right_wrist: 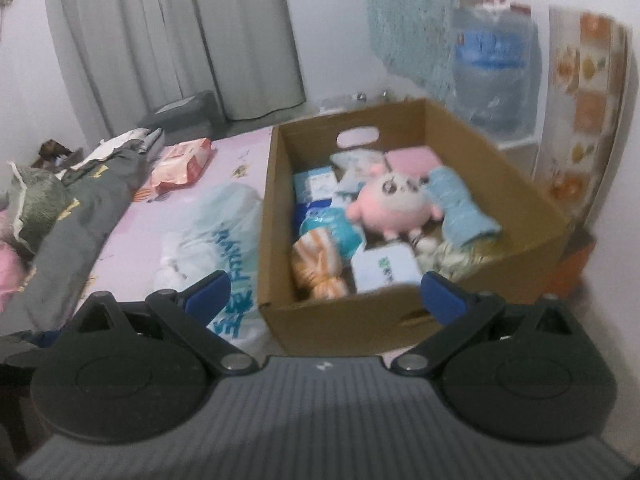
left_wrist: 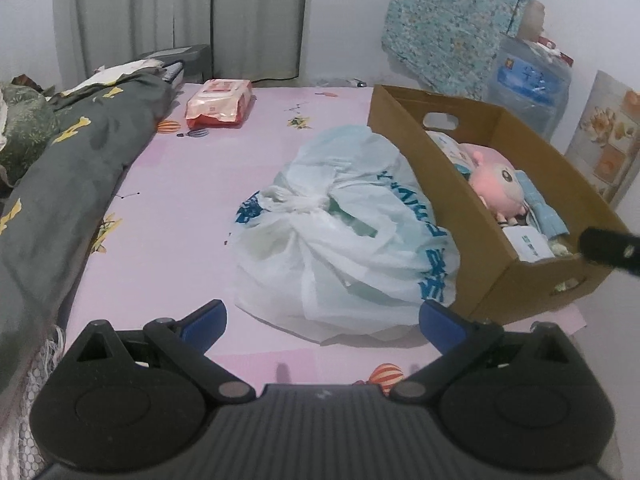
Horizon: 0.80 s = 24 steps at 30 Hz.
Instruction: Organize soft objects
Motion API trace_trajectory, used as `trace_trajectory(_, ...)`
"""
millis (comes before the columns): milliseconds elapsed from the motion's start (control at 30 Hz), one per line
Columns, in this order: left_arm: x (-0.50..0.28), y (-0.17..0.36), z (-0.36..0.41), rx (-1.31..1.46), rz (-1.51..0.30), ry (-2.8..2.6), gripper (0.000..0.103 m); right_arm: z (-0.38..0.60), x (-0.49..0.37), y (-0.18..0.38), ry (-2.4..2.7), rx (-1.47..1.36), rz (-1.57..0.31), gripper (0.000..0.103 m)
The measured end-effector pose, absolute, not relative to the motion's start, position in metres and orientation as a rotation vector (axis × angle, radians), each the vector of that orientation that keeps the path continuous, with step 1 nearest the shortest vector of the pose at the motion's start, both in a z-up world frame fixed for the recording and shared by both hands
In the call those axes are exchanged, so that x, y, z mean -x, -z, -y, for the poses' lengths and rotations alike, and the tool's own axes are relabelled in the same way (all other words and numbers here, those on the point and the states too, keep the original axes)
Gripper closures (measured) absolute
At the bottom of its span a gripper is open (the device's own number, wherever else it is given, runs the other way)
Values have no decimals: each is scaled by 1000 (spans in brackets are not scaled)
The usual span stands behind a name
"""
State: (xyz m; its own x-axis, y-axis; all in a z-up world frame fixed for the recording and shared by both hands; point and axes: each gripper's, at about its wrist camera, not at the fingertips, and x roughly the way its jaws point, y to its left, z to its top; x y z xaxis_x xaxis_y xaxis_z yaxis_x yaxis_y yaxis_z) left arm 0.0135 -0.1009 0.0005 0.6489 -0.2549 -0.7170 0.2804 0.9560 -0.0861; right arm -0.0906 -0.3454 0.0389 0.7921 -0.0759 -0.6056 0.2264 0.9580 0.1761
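A brown cardboard box stands on the pink bed at the right and also shows in the right wrist view. It holds a pink plush toy, a light blue cloth, an orange striped bundle and tissue packs. A tied white plastic bag lies left of the box. My left gripper is open and empty, just short of the bag. My right gripper is open and empty, before the box's near wall.
A red-and-white wipes pack lies at the bed's far side. A dark grey blanket runs along the left edge. Grey curtains, a water jug and a floral panel stand behind.
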Motion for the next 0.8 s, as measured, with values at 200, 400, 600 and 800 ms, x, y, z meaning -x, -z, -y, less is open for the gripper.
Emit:
trace_trajectory(200, -12, -1, 112, -39, -830, 304, 0, 335, 89, -26, 95, -244, -709, 1)
trace_trajectory(400, -11, -5, 120, -57, -819, 301, 0, 326, 89, -26, 96, -182, -717, 1)
trace_trajectory(600, -13, -7, 124, -54, -816, 300, 0, 326, 86, -22, 108, -165, -742, 1)
trace_trajectory(800, -13, -10, 122, -41, -817, 309, 0, 329, 83, -18, 135, -155, -757, 1)
